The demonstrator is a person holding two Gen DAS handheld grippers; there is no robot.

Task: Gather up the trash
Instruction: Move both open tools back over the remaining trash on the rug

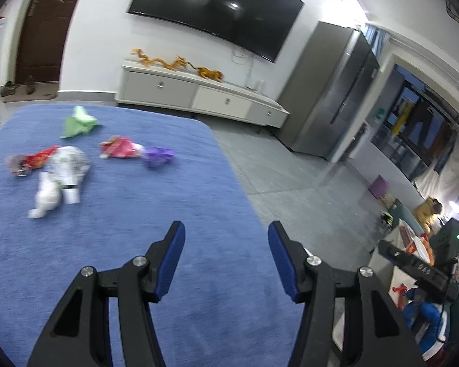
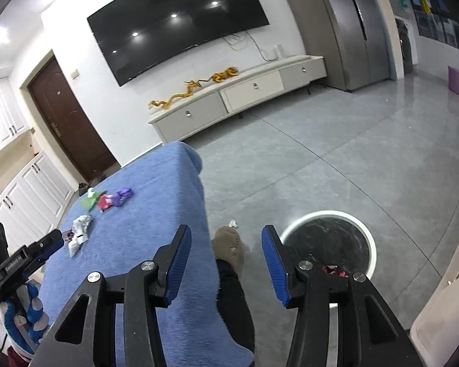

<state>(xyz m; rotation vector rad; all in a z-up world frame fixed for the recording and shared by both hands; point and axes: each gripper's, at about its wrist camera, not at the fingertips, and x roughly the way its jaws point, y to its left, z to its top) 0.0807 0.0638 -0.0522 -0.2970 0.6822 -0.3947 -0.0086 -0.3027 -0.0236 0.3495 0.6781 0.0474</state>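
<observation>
A: Left wrist view: left claw [image 1: 226, 238] apart, empty; wrappers [image 1: 124, 150] lie mid-left on the blue desk [image 1: 168, 198].
B: Right claw [image 2: 225, 244] apart, empty; trash bin [image 2: 330, 238] on the floor, lower right.

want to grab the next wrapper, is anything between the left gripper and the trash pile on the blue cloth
Nothing visible. Only bare blue cloth lies between the open, empty left gripper and the wrappers; the white crumpled tissue is nearest.
</observation>
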